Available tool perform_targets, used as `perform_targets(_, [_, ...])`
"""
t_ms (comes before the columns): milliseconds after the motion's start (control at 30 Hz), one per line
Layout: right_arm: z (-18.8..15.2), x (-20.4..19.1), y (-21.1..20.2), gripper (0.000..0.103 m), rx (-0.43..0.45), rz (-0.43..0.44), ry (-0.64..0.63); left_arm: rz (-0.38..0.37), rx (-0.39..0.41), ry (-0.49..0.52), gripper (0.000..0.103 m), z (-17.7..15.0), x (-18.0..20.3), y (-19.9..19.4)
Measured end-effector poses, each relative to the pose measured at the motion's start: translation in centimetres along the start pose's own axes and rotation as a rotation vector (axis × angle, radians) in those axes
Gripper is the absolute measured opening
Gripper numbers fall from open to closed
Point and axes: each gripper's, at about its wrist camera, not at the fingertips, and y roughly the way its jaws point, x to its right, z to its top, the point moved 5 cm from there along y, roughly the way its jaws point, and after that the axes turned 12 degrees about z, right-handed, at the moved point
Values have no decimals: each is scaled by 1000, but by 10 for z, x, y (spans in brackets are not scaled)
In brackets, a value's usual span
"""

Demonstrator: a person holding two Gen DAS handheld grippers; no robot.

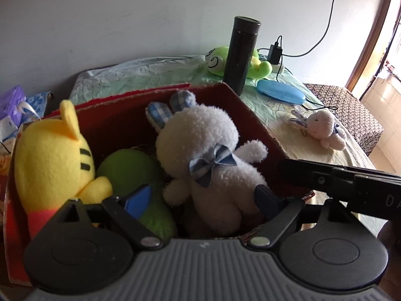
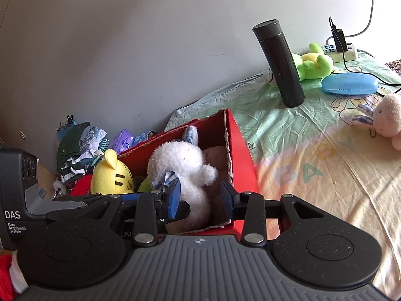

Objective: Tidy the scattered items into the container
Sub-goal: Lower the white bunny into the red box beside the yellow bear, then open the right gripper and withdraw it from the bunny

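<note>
The red box sits on the bed, and its near wall is cut off behind both grippers. Inside it lie a white bunny with a blue bow, a yellow toy with black stripes and a green toy. The green toy is mostly hidden by the others, so what it is cannot be told. Something brownish lies under the bunny, too dark to make out.

The left hand-held gripper hangs over the near side of the box. Its blue fingers stand apart on each side of the bunny's lower body, and they do not press on it. The right hand-held gripper is just to the right of it, at the box's near right corner. Its jaws are apart too, with the bunny's side between them but not squeezed.

Still out on the bed, far to the right, lie a small pink bunny, a green frog toy, a blue case and a tall black flask. The flask hides part of the frog. The pink bunny is cut off at the edge of the right view.

The left device reads "DAS" and "Data Acquisition System". The bed sheet shows the letters "BABY". A pile of clothes lies far left by the wall, all jumbled.
</note>
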Motion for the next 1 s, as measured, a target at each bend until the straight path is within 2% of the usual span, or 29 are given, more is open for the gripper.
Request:
perform_targets(300, [-10,-5,-6,39,-3,-5,-24,117,-76,-64,88,-6,-12,1])
perform_targets(733, [-13,-4,-16,38,23,7,-26,216,-69,-53,88,-8,-8,-7])
perform_targets(867, [-14,-2,-19,33,29,9,-28,244,-62,-44,88,-8,-5,-9])
perform_targets(1000, [-13,1,-22,33,35,30,-19,260,-61,-40,88,-7,-1,-12])
